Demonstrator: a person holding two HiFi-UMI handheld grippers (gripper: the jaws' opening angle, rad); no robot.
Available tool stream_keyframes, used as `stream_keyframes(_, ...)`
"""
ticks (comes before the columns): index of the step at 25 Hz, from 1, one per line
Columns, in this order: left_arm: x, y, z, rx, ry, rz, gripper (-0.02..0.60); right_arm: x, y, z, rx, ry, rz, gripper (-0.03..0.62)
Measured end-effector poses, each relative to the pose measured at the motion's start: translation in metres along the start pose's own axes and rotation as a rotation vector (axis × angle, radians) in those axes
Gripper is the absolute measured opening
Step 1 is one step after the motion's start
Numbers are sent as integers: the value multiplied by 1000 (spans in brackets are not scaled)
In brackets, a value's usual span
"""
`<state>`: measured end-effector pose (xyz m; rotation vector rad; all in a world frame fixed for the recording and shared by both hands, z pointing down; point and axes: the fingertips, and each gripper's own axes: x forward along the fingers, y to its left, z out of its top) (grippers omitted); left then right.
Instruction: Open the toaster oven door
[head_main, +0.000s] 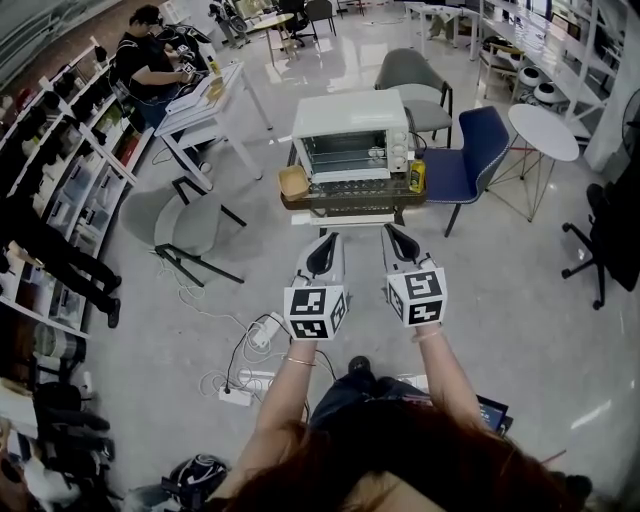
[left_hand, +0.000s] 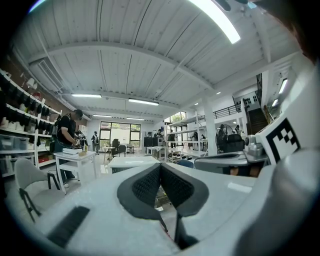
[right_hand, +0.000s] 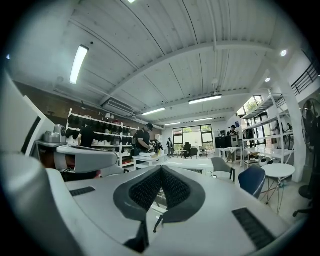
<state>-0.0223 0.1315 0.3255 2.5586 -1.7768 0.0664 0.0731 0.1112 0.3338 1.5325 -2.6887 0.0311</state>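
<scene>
A white toaster oven (head_main: 350, 135) stands on a small low table (head_main: 345, 205), its glass front with the racks behind it facing me. In the head view both grippers hang in the air nearer to me than the table, side by side, pointing at the oven. The left gripper (head_main: 328, 240) is shut with nothing in it, and its dark pads (left_hand: 145, 186) meet in the left gripper view. The right gripper (head_main: 392, 232) is also shut and empty, its pads (right_hand: 175, 189) pressed together. Neither touches the oven.
A yellow bottle (head_main: 417, 177) and a small brown box (head_main: 293, 181) flank the oven on the table. A blue chair (head_main: 470, 150), a grey chair (head_main: 415, 85) and a round white table (head_main: 543, 130) stand right. Another grey chair (head_main: 180, 220) and floor cables (head_main: 240, 350) lie left.
</scene>
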Motion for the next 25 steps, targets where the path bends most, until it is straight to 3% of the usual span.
stream_keyframes(25,6,16,-6,-6,16,-10,15,7,-5,-2,-9,-1,-45,0)
